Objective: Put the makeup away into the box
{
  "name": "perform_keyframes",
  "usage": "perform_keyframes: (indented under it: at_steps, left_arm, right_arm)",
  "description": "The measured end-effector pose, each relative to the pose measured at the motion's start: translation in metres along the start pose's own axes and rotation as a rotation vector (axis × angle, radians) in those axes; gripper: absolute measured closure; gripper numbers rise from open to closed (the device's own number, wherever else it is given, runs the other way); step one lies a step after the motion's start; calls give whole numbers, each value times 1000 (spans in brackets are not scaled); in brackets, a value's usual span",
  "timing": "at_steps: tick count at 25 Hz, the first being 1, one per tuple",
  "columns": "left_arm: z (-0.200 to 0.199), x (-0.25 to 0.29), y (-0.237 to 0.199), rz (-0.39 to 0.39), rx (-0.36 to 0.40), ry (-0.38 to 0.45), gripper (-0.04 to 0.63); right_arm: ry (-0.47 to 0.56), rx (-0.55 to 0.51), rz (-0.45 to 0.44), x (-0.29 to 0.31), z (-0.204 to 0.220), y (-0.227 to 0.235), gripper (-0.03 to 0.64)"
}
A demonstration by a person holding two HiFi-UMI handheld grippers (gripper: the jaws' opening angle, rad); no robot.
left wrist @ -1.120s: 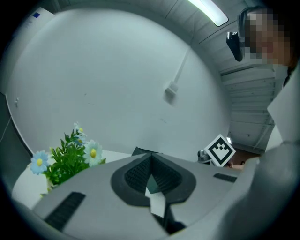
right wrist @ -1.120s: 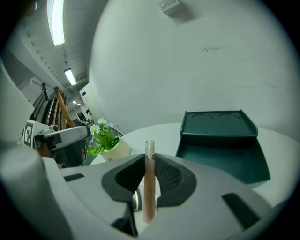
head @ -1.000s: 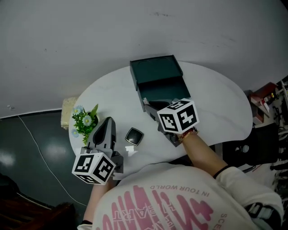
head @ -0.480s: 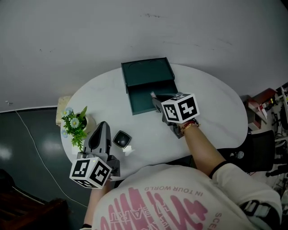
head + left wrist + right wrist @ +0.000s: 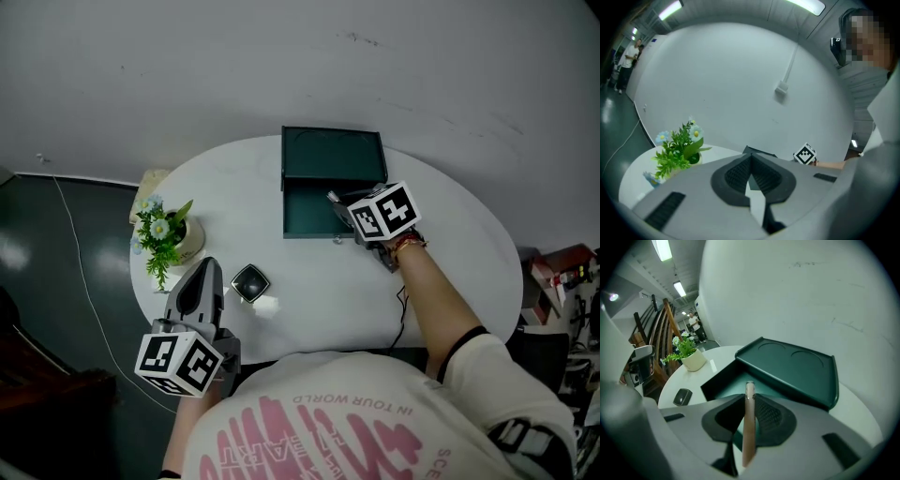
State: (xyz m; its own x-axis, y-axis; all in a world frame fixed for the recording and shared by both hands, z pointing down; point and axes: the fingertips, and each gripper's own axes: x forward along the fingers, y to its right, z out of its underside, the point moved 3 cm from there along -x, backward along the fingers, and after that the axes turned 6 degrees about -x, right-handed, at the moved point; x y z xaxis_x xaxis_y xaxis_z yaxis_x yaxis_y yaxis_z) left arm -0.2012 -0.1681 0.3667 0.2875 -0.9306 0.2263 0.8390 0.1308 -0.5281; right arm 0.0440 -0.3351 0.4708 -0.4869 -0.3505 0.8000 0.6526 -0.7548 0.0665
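A dark green box (image 5: 307, 212) stands open on the white table (image 5: 450, 253), its lid (image 5: 333, 155) tipped back. My right gripper (image 5: 337, 208) hangs at the box's front right corner, pointing steeply down. It is shut on a slim pink makeup stick (image 5: 749, 420) that stands upright between the pads, over the box's inside (image 5: 729, 383). A black compact (image 5: 250, 281) lies on the table just right of my left gripper (image 5: 204, 274). The left gripper's jaws meet at the tips with nothing in them (image 5: 751, 161).
A potted plant (image 5: 167, 234) with blue flowers stands at the table's left edge. A small white scrap (image 5: 267, 305) lies next to the compact. A black cable (image 5: 403, 314) hangs over the table's near edge. The compact also shows in the right gripper view (image 5: 683, 396).
My right gripper has shifted with the stick and dropped lower at the box's front right corner. The left gripper has drifted and turned a little beside the compact.
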Motion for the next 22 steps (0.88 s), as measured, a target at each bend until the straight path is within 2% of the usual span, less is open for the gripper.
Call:
perform_keyframes:
  at_steps: [7, 17, 22]
  left_arm:
    - [-2, -25, -9, -107, 3, 38, 594]
    - [0, -35, -7, -143, 5, 58, 594]
    - [-2, -37, -8, -148, 10, 65, 594]
  right_arm:
    - [-79, -69, -51, 29, -1, 5, 554]
    - [-188, -161, -44, 50, 16, -1, 554]
    - [-211, -158, -30, 54, 20, 1, 552]
